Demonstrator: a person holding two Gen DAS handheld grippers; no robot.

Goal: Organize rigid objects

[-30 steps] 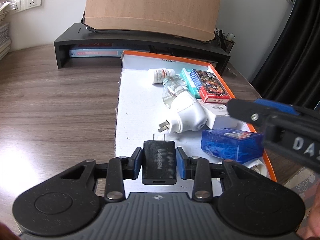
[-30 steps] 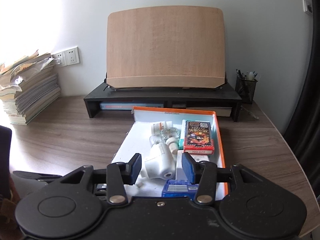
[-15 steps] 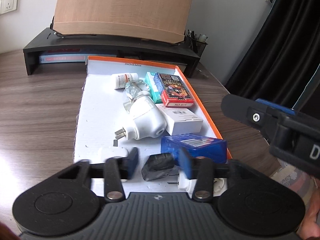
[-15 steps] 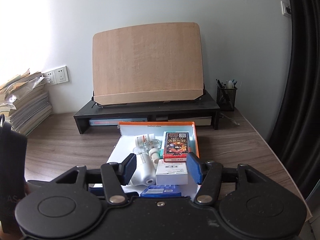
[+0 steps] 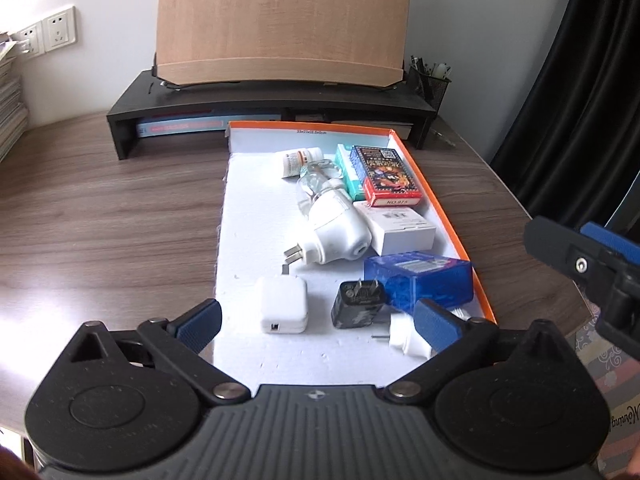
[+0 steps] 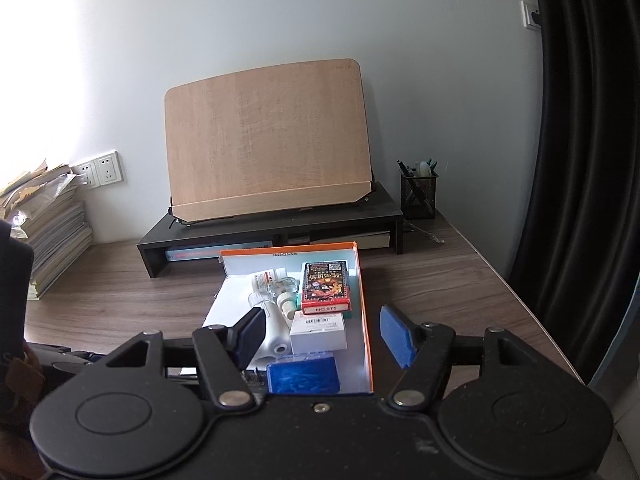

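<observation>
An orange-rimmed box (image 5: 438, 216) with a white floor lies on the desk. In it are a black charger (image 5: 358, 305), a white square charger (image 5: 283, 305), a white plug-in device (image 5: 334, 232), a blue translucent case (image 5: 420, 278), a white carton (image 5: 398, 230), a card pack (image 5: 384, 176) and a pill bottle (image 5: 298, 162). My left gripper (image 5: 316, 326) is open wide and empty just behind the two chargers. My right gripper (image 6: 324, 336) is open and empty, held above the box's near end (image 6: 366, 320).
A black monitor riser (image 5: 272, 108) carrying a wooden board (image 5: 280, 20) stands behind the box. A mesh pen cup (image 6: 418, 196) is at the back right, a paper stack (image 6: 48, 224) at the left. A black curtain (image 6: 588, 140) hangs on the right.
My left gripper let go of the black charger, which now lies in the box beside the blue case, and opened wide while drawing back. My right gripper rose, pulled back and opened wider.
</observation>
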